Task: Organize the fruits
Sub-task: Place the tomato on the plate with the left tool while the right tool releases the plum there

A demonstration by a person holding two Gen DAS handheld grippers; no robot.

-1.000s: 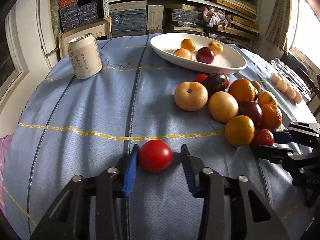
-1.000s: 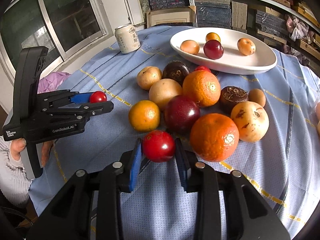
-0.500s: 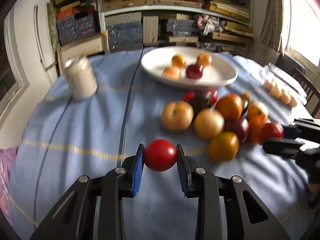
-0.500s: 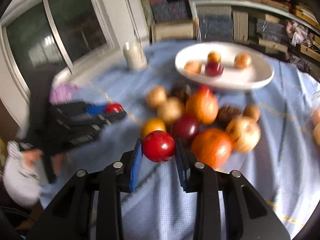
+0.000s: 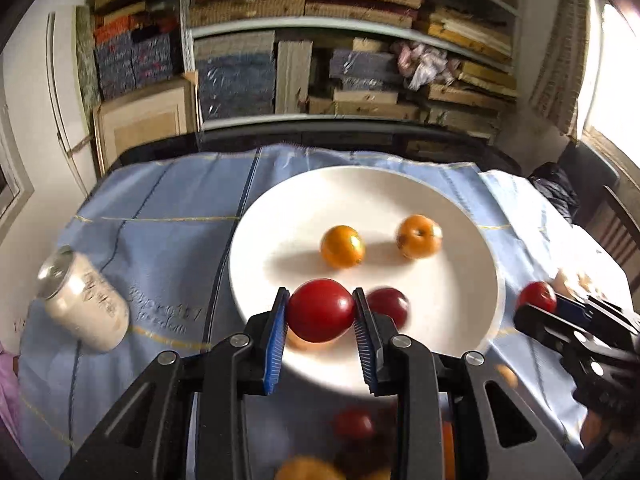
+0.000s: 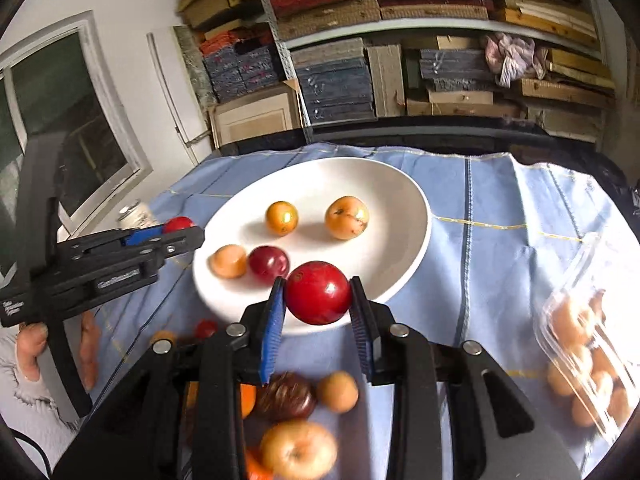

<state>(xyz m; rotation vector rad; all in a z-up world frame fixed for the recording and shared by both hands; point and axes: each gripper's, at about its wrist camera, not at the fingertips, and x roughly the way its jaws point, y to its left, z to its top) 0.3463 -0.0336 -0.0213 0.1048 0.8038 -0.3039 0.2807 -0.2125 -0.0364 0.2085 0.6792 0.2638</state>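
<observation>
My left gripper (image 5: 320,314) is shut on a red tomato (image 5: 320,310) and holds it over the near rim of the white plate (image 5: 460,280). My right gripper (image 6: 318,296) is shut on a red apple (image 6: 318,292) above the plate's (image 6: 400,216) near edge. The plate holds two orange fruits (image 6: 282,218) (image 6: 346,217), a dark red plum (image 6: 269,263) and a pale orange fruit (image 6: 229,261). The left gripper also shows in the right wrist view (image 6: 180,234), the right gripper in the left wrist view (image 5: 540,304).
A drink can (image 5: 86,308) stands left of the plate. Several loose fruits (image 6: 298,448) lie on the blue cloth below my right gripper. A clear plastic box of small orange fruits (image 6: 584,356) sits at the right. Shelves stand behind the table.
Both grippers have lifted their red fruits off the cloth and moved forward to the plate. The left gripper closed on the tomato a second ago.
</observation>
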